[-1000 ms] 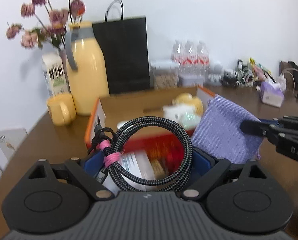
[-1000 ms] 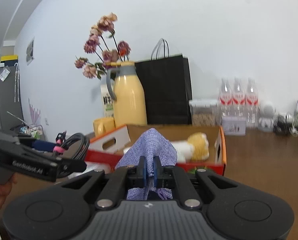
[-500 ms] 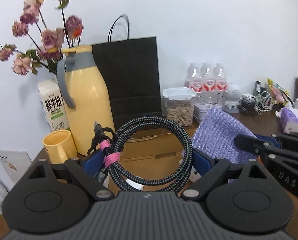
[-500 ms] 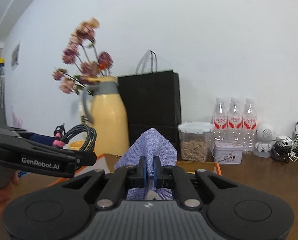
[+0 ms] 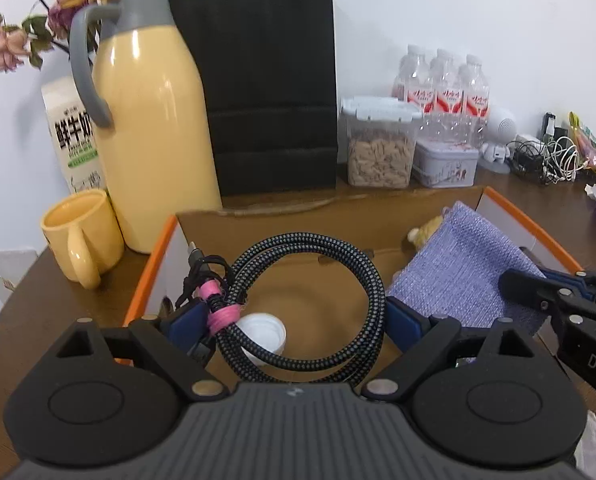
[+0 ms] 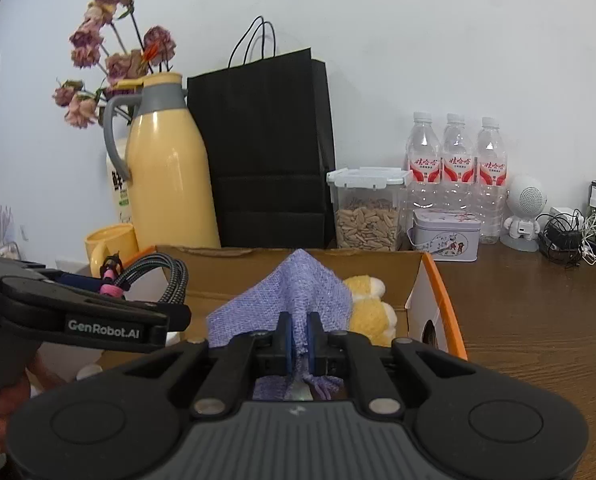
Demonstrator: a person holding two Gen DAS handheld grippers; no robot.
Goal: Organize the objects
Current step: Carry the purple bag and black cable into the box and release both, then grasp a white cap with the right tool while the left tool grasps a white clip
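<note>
My left gripper (image 5: 294, 320) is shut on a coiled black braided cable (image 5: 362, 276) with a pink tie, held over the open cardboard box (image 5: 266, 216) with orange edges. My right gripper (image 6: 300, 340) is shut on a purple woven cloth pouch (image 6: 298, 284), also over the box; the pouch also shows in the left wrist view (image 5: 466, 276). The cable shows at the left of the right wrist view (image 6: 158, 272). A yellow plush toy (image 6: 370, 308) and a white cap (image 5: 266, 332) lie inside the box.
Behind the box stand a yellow jug (image 5: 150, 128), a yellow mug (image 5: 82, 232), a milk carton (image 5: 74, 136), a black paper bag (image 5: 270, 84), a jar of seeds (image 5: 378, 148), a tin (image 5: 446, 164) and water bottles (image 6: 454, 168). Tangled chargers (image 6: 578, 236) lie far right.
Both grippers rose and then tipped back down toward the box, still holding the cable and the pouch. The box interior is in view again.
</note>
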